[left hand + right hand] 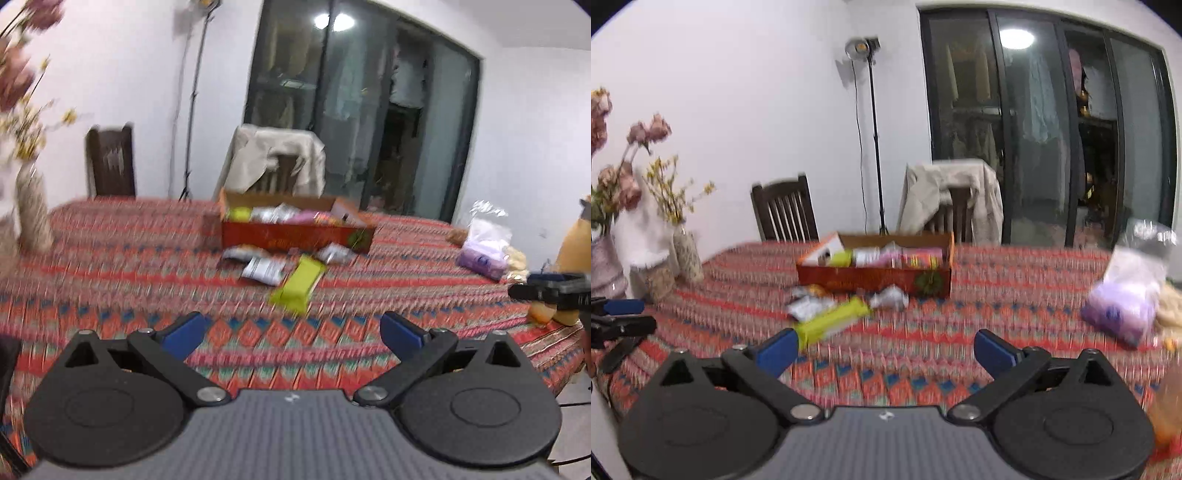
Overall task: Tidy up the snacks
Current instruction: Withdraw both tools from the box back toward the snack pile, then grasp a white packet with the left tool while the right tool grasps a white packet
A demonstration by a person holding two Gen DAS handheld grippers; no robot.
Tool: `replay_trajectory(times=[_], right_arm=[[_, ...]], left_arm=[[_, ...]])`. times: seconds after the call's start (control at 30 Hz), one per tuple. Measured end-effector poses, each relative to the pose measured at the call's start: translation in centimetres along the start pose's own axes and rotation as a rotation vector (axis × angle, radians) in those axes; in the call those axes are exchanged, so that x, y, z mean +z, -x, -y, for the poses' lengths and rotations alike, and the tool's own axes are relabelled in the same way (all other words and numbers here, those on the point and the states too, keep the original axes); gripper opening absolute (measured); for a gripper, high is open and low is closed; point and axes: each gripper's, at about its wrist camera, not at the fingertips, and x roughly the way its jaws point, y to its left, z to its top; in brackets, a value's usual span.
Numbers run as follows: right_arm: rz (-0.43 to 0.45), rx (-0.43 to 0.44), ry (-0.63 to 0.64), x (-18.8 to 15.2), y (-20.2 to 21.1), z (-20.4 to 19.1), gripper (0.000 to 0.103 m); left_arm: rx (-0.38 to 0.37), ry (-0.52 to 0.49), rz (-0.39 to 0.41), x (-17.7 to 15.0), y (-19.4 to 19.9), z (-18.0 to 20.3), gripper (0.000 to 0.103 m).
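Both grippers, left (291, 334) and right (884, 349), stand spread wide, holding nothing. One red box (295, 236) holds several snacks; one green packet (299, 282) and about three silver packets (262, 271) lie near it.

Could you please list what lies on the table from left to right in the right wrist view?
Speckled beige vase → long yellow-green snack packet → red cardboard box of snacks → purple packet in a clear plastic bag.

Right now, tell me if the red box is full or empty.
Partly full: the red box holds several packets, with more lying loose before it.
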Motion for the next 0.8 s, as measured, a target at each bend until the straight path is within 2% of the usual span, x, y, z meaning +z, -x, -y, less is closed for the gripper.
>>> replay_trajectory(times=[0.03, 0.2, 0.43, 0.53, 0.6, 0.67, 0.8], right_arm=[[0.000, 0.000, 0.000, 0.0, 0.0, 0.0, 0.102], [-0.135, -0.050, -0.006, -4.8, -1.7, -0.1, 0.102], [-0.126, -0.074, 0.000, -4.7, -1.2, -0.1, 0.102], [-0.105, -0.086, -0.014, -3.6, -1.0, 0.5, 0.102], [-0.104, -0.094, -0.038, -2.9, -1.7, 1.0, 0.102], [-0.111, -0.120, -0.048, -2.4, -3.7, 1.2, 0.102], [-0.142, -0.113, -0.055, -1.9, -6.4, 1.3, 0.102]], left_arm=[[0.021, 0.004, -0.013, -0.5, -0.1, -0.2, 0.103], [0.082, 0.064, -0.088, -1.9, -1.1, -1.8, 0.103], [0.054, 0.048, -0.076, -0.2, -3.3, -2.4, 0.103], [0.041, 0.021, -0.093, 0.8, -6.3, -2.2, 0.103], [0.070, 0.014, -0.125, 1.5, -8.7, -1.9, 0.103], [0.086, 0.008, -0.146, 2.5, -11.6, -1.7, 0.103], [0.074, -0.057, -0.139, 4.7, -17.5, -1.4, 0.103]])
